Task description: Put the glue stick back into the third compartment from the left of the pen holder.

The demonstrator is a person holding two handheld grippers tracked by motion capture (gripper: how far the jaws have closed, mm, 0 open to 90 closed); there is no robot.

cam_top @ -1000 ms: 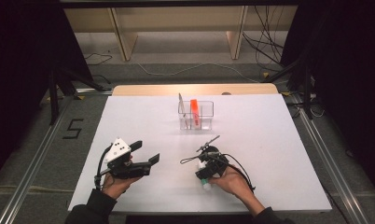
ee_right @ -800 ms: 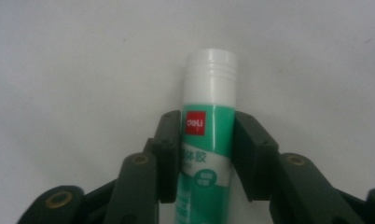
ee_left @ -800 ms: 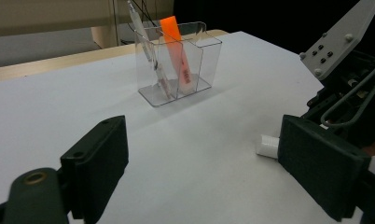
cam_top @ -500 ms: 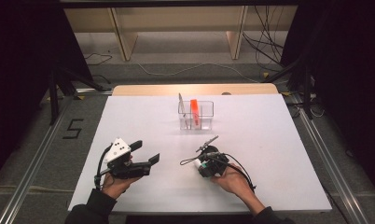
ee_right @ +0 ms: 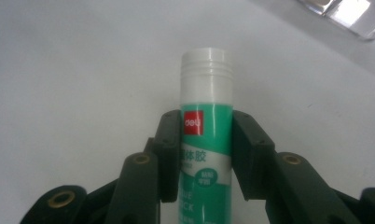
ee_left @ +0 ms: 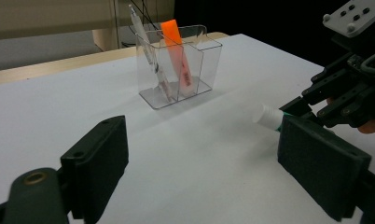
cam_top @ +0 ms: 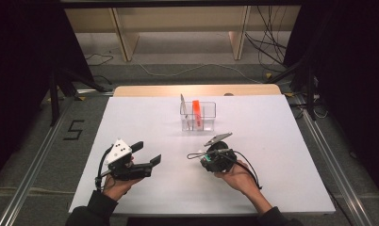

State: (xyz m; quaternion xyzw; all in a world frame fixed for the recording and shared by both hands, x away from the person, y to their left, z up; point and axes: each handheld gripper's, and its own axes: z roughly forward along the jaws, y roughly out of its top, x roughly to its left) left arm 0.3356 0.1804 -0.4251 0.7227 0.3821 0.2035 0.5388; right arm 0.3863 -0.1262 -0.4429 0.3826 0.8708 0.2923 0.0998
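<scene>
A green and white glue stick (ee_right: 206, 140) lies between the pads of my right gripper (ee_right: 206, 126), which is shut on its body after its jaws have just been closing. Its white cap (ee_left: 267, 115) pokes out past the jaws toward the table's middle. In the high view the right gripper (cam_top: 204, 157) sits low over the white table at front centre-right. My left gripper (cam_top: 147, 153) rests at the front left, open (ee_left: 204, 154) with nothing between its jaws.
A clear divided holder (cam_top: 211, 104) stands at the back centre of the white table (cam_top: 282, 141). It holds an orange marker (ee_left: 174, 42) and a slim pen (ee_left: 146, 42). Dark floor and cables lie beyond the table's edges.
The right hand has shifted only very slightly near the table's front. The left gripper has kept still.
</scene>
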